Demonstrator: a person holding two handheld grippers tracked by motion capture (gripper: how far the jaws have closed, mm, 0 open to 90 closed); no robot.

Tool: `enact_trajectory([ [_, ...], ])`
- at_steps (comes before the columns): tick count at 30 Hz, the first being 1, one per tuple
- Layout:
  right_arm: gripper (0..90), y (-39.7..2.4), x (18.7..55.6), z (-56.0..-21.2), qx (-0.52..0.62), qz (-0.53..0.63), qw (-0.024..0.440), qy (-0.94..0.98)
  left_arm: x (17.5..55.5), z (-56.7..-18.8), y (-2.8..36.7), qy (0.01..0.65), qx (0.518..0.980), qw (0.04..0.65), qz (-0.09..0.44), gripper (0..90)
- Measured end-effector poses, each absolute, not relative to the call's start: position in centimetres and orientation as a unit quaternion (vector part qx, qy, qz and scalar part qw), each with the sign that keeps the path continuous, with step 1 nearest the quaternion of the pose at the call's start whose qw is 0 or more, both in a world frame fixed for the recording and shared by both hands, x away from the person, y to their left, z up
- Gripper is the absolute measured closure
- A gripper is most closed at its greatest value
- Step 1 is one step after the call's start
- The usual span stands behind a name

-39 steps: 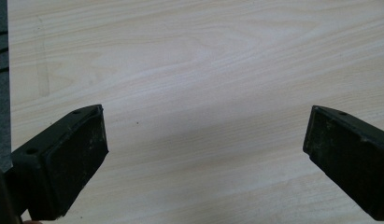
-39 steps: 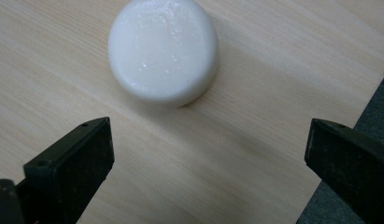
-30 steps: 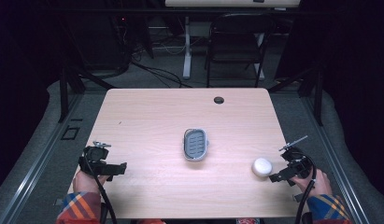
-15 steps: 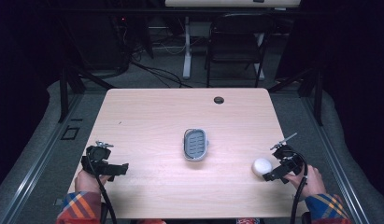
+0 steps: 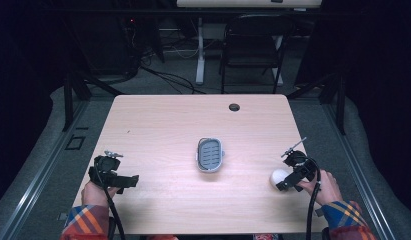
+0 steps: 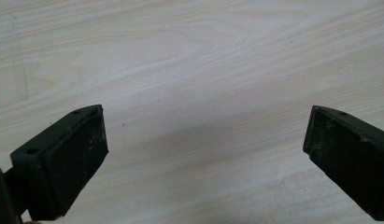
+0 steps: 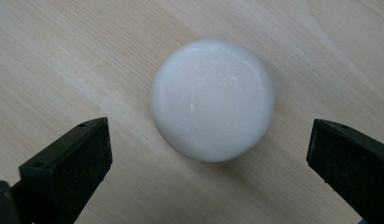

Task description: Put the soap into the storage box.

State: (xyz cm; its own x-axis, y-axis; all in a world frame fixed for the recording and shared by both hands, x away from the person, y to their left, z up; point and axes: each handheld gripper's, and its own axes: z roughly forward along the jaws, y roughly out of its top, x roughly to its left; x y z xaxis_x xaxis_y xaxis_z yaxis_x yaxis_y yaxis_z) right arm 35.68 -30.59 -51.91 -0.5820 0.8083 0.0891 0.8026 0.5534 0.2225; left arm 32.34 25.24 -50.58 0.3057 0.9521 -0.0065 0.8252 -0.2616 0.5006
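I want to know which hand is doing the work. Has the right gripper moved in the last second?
Yes. The right gripper has slid left and slightly forward toward the soap dish, closing on the white soap, jaws open.

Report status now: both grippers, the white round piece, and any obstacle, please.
Right gripper open, jaws either side of white round piece, not touching. Left gripper open over bare table. Nothing in the way.
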Motion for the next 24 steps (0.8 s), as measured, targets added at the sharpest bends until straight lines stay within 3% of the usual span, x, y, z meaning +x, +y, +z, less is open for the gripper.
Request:
enact_trajectory([
  [13, 0.0, -29.0, 37.2, -52.0, 0.434, 0.077, 0.013, 0.898, 32.4, -50.7, 25.2, 0.571, 0.779, 0.212, 0.147, 0.0],
  [14, 0.0, -28.7, 36.9, -52.7, 0.46, 0.114, 0.022, 0.88, 32.4, -50.7, 25.2, 0.571, 0.779, 0.212, 0.147, 0.0],
  [17, 0.0, -28.8, 38.2, -51.5, 0.395, 0.015, 0.0, 0.919, 32.4, -50.6, 25.2, 0.572, 0.779, 0.212, 0.147, 0.0],
  [18, 0.0, -28.5, 37.7, -52.3, 0.434, 0.066, 0.013, 0.898, 32.4, -50.7, 25.2, 0.572, 0.779, 0.212, 0.148, 0.0],
  [22, 0.0, -28.2, 37.6, -52.7, 0.445, 0.078, 0.013, 0.892, 32.4, -50.7, 25.2, 0.572, 0.778, 0.212, 0.147, 0.0],
  [24, 5.4, -28.1, 37.7, -52.7, 0.44, 0.064, 0.015, 0.895, 32.4, -50.7, 25.3, 0.572, 0.779, 0.211, 0.147, 0.0],
])
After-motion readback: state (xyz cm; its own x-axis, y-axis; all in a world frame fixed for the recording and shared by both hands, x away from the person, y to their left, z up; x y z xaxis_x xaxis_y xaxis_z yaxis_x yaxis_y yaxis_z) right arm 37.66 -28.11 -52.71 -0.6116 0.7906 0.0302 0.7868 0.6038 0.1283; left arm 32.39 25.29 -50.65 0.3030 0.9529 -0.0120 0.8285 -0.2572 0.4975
